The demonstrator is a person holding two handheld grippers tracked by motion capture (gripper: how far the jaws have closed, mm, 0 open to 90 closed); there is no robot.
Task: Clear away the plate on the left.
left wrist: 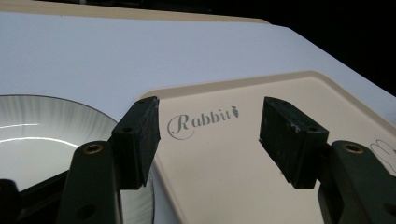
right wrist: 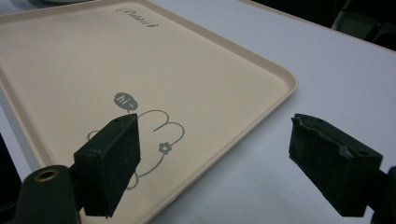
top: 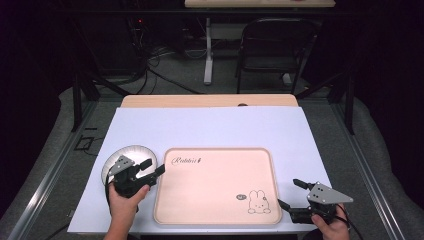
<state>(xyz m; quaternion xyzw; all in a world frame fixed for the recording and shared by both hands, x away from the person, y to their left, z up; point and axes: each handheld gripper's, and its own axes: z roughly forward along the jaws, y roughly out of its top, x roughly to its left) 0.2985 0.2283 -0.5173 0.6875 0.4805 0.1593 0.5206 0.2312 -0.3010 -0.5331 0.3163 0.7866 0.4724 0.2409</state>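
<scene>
Dark room; black folding chair (top: 276, 47), perhaps grey carpet (top: 45, 165)

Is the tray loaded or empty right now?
Empty. The tray shows bare beige surface with printed rabbit art; the plate sits beside it, off its left edge.

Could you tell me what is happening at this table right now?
A person holds a gripper in each hand over a white-covered table. The left gripper, open, hovers above a ribbed plate beside a beige rabbit-print tray. The right gripper, also open, sits at the tray's right edge. Neither holds anything.
</scene>
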